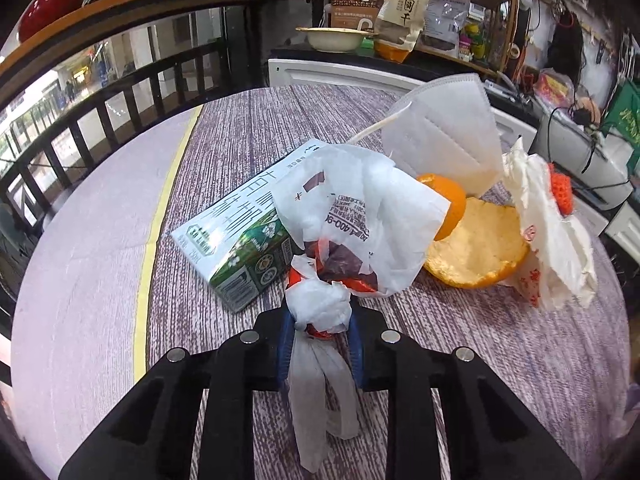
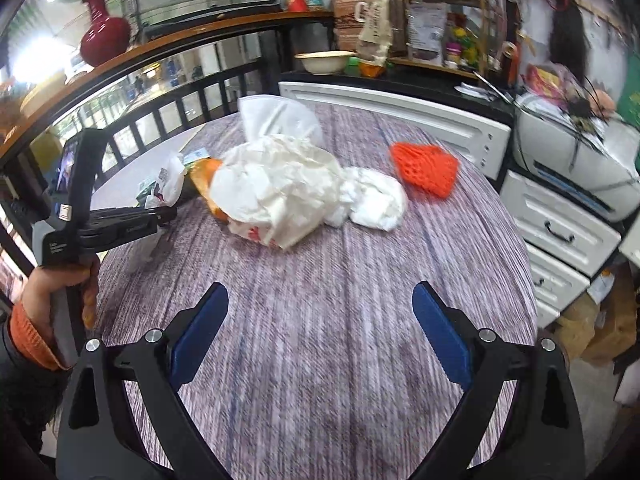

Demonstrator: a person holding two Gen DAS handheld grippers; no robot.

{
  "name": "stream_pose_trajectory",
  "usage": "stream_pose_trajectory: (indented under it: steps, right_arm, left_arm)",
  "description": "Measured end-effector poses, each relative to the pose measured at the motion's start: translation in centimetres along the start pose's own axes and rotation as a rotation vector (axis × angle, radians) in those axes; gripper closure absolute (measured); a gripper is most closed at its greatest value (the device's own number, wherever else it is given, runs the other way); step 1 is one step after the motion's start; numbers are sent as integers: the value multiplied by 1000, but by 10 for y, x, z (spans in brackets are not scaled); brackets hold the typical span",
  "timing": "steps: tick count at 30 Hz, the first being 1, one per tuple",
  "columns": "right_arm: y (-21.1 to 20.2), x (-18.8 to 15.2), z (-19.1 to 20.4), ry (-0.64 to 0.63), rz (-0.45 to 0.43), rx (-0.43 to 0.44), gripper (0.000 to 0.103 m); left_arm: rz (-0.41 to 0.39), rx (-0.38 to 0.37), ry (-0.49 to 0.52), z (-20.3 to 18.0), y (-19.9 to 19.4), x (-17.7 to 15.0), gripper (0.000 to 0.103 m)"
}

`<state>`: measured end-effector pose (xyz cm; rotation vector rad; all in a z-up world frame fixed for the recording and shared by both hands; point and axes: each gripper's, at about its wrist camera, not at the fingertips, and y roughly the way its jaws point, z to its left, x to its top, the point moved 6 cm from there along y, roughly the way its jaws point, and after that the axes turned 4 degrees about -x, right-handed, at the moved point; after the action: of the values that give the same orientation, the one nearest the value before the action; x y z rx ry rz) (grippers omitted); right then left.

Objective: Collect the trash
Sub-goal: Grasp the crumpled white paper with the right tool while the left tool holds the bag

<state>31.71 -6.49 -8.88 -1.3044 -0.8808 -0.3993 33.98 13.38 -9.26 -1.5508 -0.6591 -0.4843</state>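
Note:
My left gripper [image 1: 320, 320] is shut on a crumpled white plastic wrapper [image 1: 352, 224] with red and brown print, held just above the table. Behind it lie a green-and-white milk carton [image 1: 236, 248], orange peel [image 1: 476, 252], a white face mask [image 1: 444, 136] and a crumpled paper bag [image 1: 552, 232]. My right gripper [image 2: 320, 320] is open and empty over the striped tablecloth [image 2: 320, 360]. Ahead of it lie the paper bag [image 2: 276, 192], a white tissue wad [image 2: 372, 200], an orange foam net [image 2: 424, 168], the mask [image 2: 276, 116] and the left gripper [image 2: 128, 224].
The round table has a pale border [image 1: 92, 264] on the left. White drawers [image 2: 560, 232] and a printer [image 2: 576, 164] stand at the right. A railing [image 1: 100, 112] runs behind, with shelves, a bowl [image 1: 340, 38] and a red vase [image 2: 104, 36].

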Motion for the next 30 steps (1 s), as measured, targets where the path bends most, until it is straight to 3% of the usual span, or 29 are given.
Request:
stream_pose_trajectory:
  steps: [5,12,17,18,19,30]
  right_arm:
    - [18,17,31,-126,-23,-1,12]
    - [64,39,52,-247,-17,-63,28]
    - [80,41,54,-265,9,-83,56]
    - [77,40,55,-263,10,-70,74]
    - [74,39,56,-260,8,-64,82]
    - [14,13,47,-177,-28,47,86]
  left_arm:
    - [-30,-62,-14,-2,-22,-6,80]
    - [-44,-121,-2,-9,-40,-21,80]
    - [-37,-150,-7,-11,-43,-28,80]
    - [-36,-154,-8,-11,-44,-29,80]
    - [-35,-157,-9,-11,-44,-30,80]
    - [-45,-194,4,-24,-57,-41,80]
